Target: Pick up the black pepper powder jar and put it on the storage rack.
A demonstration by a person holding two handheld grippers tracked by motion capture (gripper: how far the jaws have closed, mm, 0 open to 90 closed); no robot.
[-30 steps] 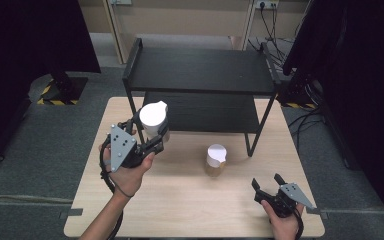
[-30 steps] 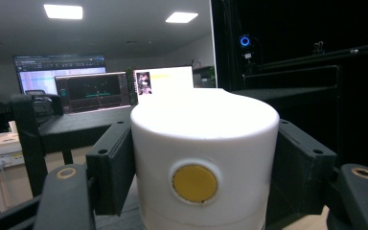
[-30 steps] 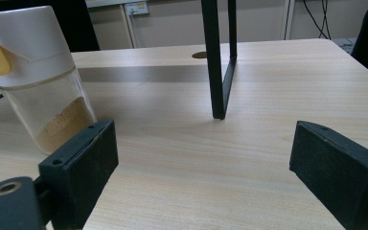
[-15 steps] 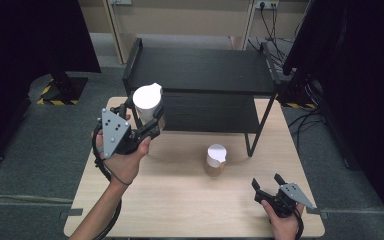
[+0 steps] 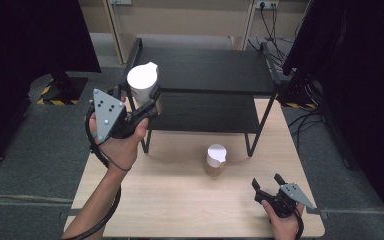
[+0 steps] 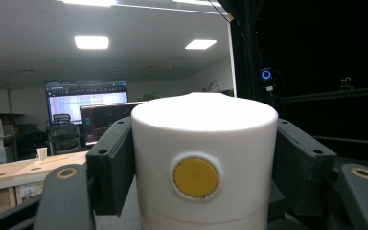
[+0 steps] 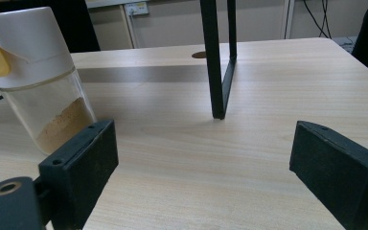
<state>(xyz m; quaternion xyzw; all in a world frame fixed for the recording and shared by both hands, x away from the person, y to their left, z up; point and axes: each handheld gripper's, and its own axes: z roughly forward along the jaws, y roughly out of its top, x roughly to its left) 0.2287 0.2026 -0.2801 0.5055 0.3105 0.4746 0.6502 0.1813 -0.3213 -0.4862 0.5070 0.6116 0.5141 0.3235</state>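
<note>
We see the white-capped jar pinched between the jaws of the left hand-held gripper, raised off the bench at the front left corner of the black shelf. In the left gripper view the pads clamp the cap, not the glass, so it could slip or clip the shelf edge just beside it. A second jar stands ahead and left of the right hand-held gripper, jaws spread, empty.

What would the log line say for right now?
left gripper: shut on white-lidded jar, lifted by black shelf | right gripper: open, near table | second jar: standing on table
</note>
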